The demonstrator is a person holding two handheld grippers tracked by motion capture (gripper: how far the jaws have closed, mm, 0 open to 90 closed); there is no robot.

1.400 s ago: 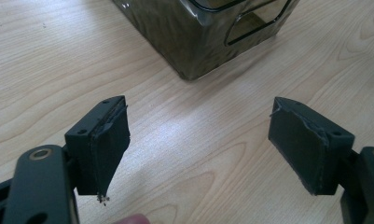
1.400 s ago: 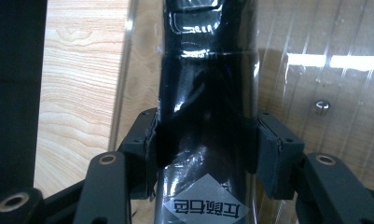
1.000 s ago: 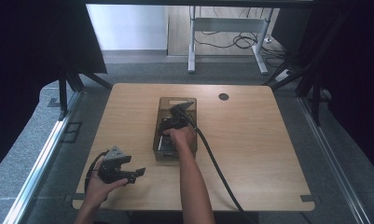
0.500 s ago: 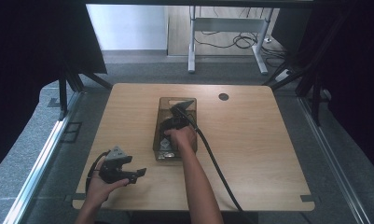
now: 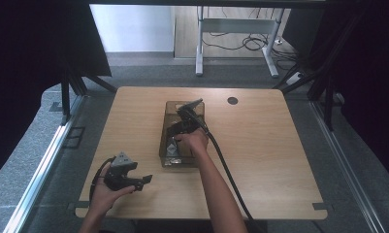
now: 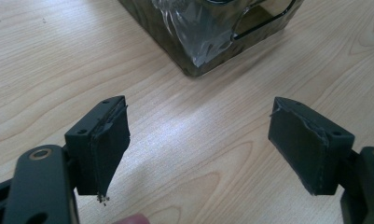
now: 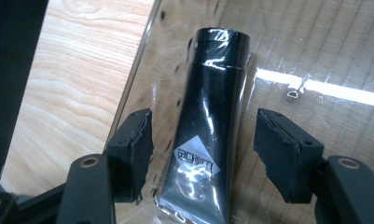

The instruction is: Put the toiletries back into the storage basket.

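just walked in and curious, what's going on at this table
A person works two hand-held grippers at a wooden table. The right gripper hangs over a clear smoky plastic bin; its jaws have just been opening and stand apart, either side of a black plastic-wrapped tube lying inside, pads clear of it. The left gripper rests open near the table's front edge.

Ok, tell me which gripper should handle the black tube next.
Right. The right gripper is over the clear bin, open jaws either side of the black tube, having just opened. The left gripper sits open near the table's front edge.
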